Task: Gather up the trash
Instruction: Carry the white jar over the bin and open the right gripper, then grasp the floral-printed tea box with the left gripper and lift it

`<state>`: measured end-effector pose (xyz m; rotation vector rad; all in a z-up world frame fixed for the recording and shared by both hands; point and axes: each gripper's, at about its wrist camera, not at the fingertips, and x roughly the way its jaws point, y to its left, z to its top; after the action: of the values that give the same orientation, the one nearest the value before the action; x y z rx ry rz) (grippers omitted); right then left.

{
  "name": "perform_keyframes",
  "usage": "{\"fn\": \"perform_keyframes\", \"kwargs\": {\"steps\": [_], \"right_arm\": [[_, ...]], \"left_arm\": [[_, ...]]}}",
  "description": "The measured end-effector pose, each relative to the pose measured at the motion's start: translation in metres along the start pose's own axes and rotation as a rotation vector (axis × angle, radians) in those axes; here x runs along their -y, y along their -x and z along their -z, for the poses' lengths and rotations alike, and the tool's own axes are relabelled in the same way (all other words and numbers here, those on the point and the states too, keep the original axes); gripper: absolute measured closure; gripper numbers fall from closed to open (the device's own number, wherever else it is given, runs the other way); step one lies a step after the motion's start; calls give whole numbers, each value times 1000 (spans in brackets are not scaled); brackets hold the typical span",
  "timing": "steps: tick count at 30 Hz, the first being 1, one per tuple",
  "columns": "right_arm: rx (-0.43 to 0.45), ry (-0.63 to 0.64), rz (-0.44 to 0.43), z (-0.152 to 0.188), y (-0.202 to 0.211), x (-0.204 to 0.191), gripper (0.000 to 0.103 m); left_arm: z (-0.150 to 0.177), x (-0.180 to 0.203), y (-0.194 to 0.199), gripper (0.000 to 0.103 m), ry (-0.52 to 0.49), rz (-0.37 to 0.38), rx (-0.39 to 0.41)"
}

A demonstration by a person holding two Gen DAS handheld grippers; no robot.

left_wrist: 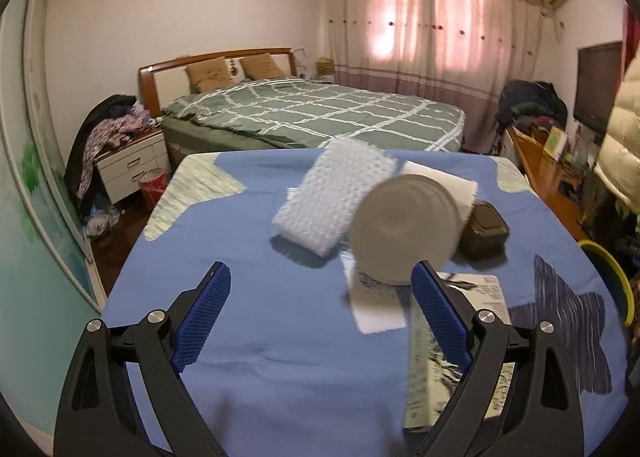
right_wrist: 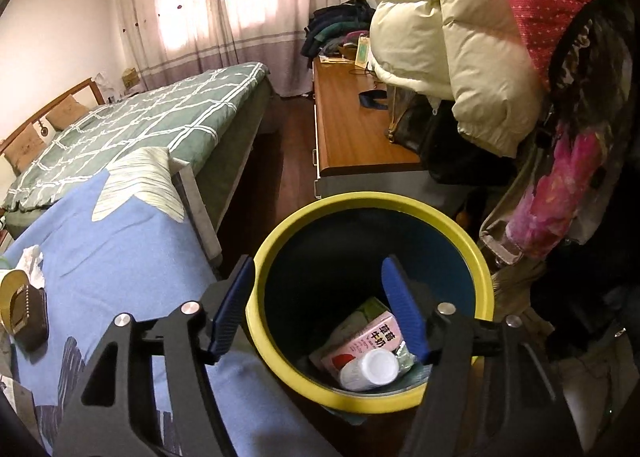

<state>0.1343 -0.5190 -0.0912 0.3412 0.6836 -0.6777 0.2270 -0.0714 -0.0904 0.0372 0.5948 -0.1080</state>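
In the left wrist view my left gripper (left_wrist: 320,273) stands open above a blue-clothed table (left_wrist: 240,337), nothing between its fingers. Just ahead lie a sheet of bubble wrap (left_wrist: 336,193), a round white cup (left_wrist: 404,229) seen end-on and blurred, a white paper (left_wrist: 380,305) and a silver foil wrapper (left_wrist: 428,377) beside the right finger. In the right wrist view my right gripper (right_wrist: 318,263) is open over a yellow-rimmed bin (right_wrist: 272,241). Inside the bin lie a pink milk carton (right_wrist: 368,337), a white bottle (right_wrist: 370,369) and a green pack (right_wrist: 370,307).
A dark brown box (left_wrist: 482,231) sits behind the cup. The bin's rim (left_wrist: 616,277) shows at the table's right edge. A bed (left_wrist: 320,113), a wooden dresser (right_wrist: 352,129) and hanging coats (right_wrist: 460,37) surround the table. Crumpled tissue (right_wrist: 32,261) lies on the cloth.
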Motion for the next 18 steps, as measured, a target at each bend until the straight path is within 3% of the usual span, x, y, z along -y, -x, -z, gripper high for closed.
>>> {"fn": "perform_keyframes", "kwargs": {"steps": [11,18], "right_arm": [[-9,16,-52,2,1,-4,37],[-15,14,-90,2,3,-4,36]], "left_arm": [[3,53,7,9,-55,186,-138],[17,79,2,9,-118,183,-224]]}}
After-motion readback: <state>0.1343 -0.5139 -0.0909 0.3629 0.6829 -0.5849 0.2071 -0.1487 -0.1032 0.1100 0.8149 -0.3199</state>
